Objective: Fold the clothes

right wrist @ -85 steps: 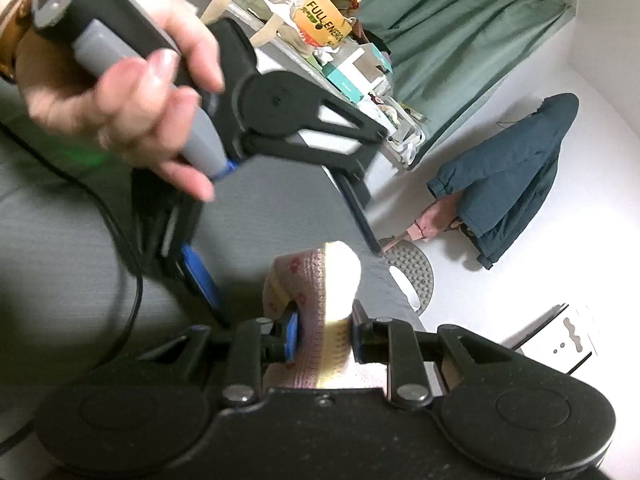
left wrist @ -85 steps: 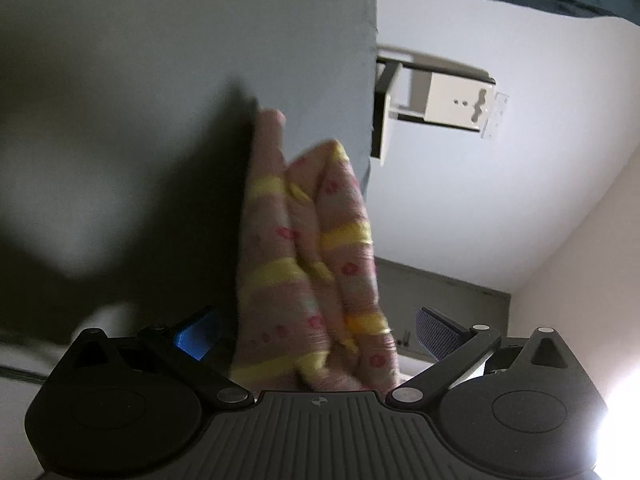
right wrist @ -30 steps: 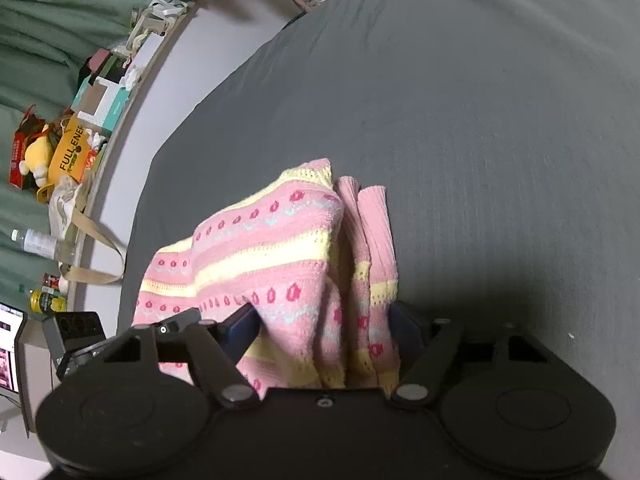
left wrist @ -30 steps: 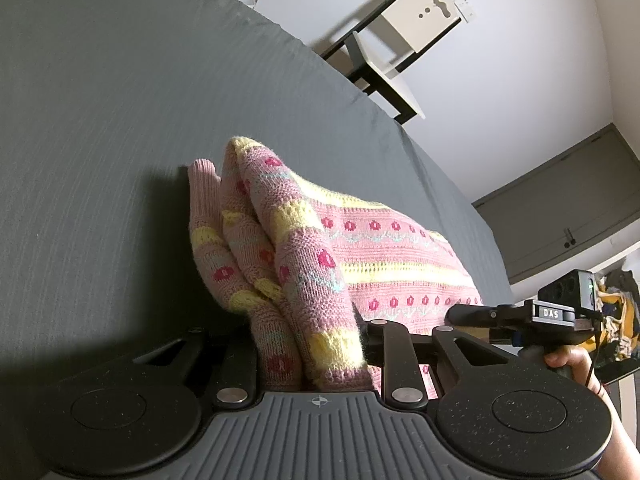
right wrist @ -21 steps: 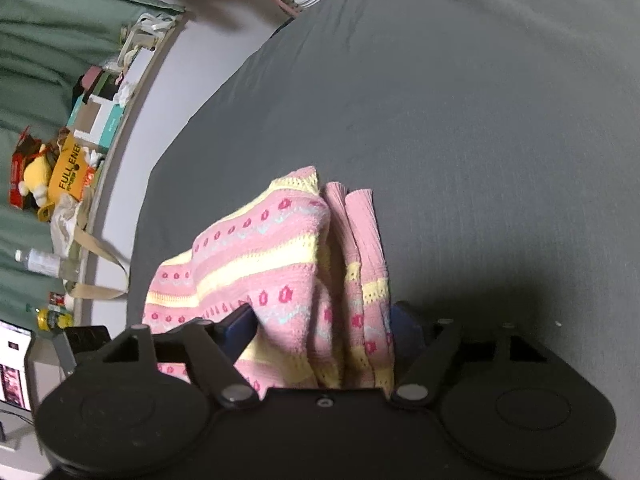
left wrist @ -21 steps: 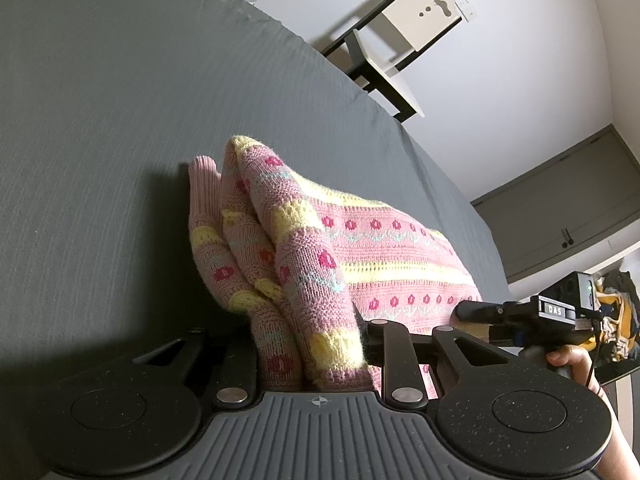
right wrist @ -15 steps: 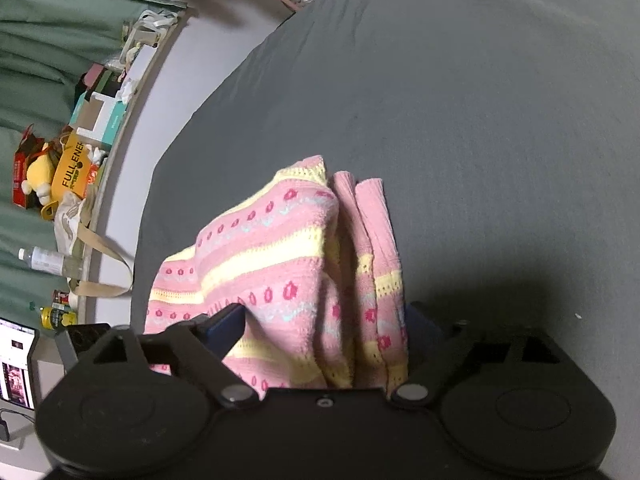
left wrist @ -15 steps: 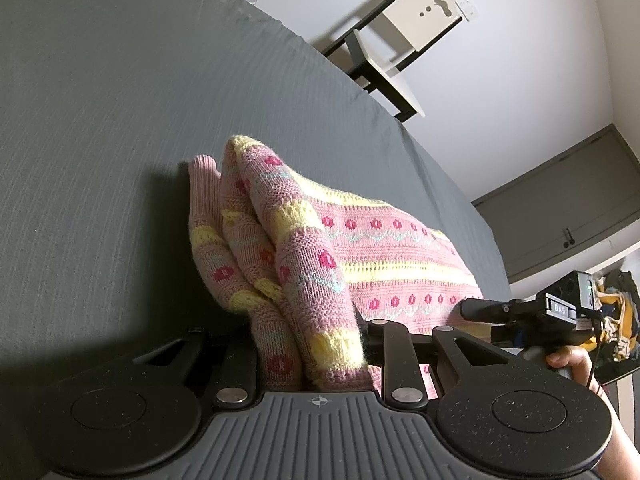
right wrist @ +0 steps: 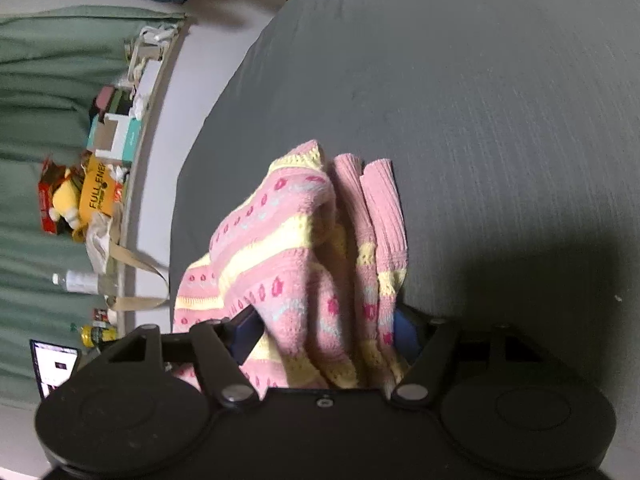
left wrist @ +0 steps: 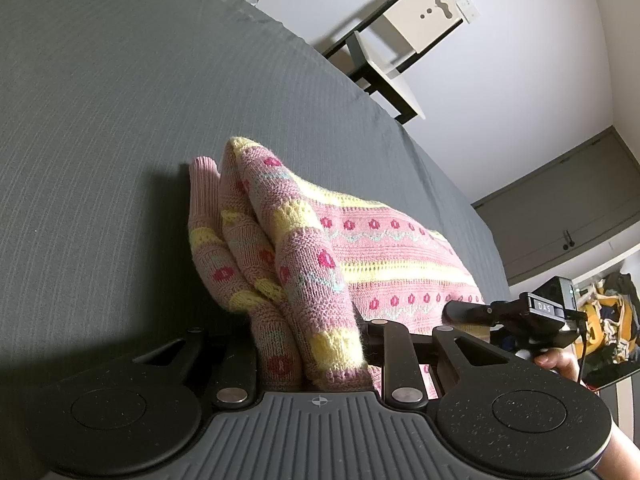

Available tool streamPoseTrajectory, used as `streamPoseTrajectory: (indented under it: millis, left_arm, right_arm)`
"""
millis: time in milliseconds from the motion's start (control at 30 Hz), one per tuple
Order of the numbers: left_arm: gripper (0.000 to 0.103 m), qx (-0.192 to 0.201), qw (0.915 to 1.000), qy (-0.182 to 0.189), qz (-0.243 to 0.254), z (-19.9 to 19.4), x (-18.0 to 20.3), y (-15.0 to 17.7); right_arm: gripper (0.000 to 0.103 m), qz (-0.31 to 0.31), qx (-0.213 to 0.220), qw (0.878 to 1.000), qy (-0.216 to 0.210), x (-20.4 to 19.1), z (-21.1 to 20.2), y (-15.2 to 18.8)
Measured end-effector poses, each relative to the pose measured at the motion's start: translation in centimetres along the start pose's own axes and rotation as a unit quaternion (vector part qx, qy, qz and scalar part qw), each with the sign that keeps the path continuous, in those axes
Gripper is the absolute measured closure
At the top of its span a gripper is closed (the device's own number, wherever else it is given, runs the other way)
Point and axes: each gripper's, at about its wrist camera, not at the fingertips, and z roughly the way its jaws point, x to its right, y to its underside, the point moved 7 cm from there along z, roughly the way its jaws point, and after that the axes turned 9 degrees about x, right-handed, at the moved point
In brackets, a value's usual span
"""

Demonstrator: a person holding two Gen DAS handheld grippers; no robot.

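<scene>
A pink knitted sweater [left wrist: 380,248] with yellow stripes and red flowers lies bunched on the grey bed cover [left wrist: 120,120]. My left gripper [left wrist: 308,340] is shut on a thick folded edge of it, and the fabric hides its fingertips. Off to the right, a hand [left wrist: 556,360] holds the right gripper [left wrist: 520,312] at the sweater's other side. In the right wrist view the sweater [right wrist: 280,232] fills the gap between the blue pads [right wrist: 248,332]. The right gripper [right wrist: 326,332] has its jaws closing on that bundle, and the pads touch the fabric on both sides.
The grey bed cover [right wrist: 480,120] stretches far ahead and to the sides. A white side table [left wrist: 400,40] stands past the bed's far edge. A cluttered shelf [right wrist: 100,184] and a lit screen [right wrist: 54,364] lie left of the bed, before green curtains.
The right jaws spread wider around the sweater, then came back in on it, and the right wrist rolled a little. The left gripper and its hold stayed the same.
</scene>
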Motion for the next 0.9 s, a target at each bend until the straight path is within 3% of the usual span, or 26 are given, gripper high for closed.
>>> streamPoseTrajectory:
  millis: [167,433,700,833,900]
  left_arm:
    - [0.079,0.008,0.9996,-0.008,0.027,-0.2,0.6,0.2]
    - [0.079,0.026,0.9932,-0.038,0.107,-1.3,2.8,-0.3]
    - [0.079,0.086,0.9755,-0.058,0.194,-4.8,5.4,-2.9]
    - [0.079,0.120,0.9697,-0.074,0.199,-7.1,4.3,-6.7]
    - [0.079,0.138,0.9606,-0.095,0.222,-8.0,3.4,-9.4]
  right_arm:
    - [0.041,0.007,0.008,1.000,-0.005,-0.4,0.4,0.4]
    - [0.068,0.012,0.033,0.999,0.012,-0.7,0.5,1.0]
    - [0.071,-0.063,0.081,0.995,0.001,-5.6,-1.1,1.8]
    - [0.071,-0.114,0.105,0.988,-0.012,-9.2,-0.6,1.5]
    - [0.071,-0.136,0.113,0.984,-0.022,-11.2,0.7,0.9]
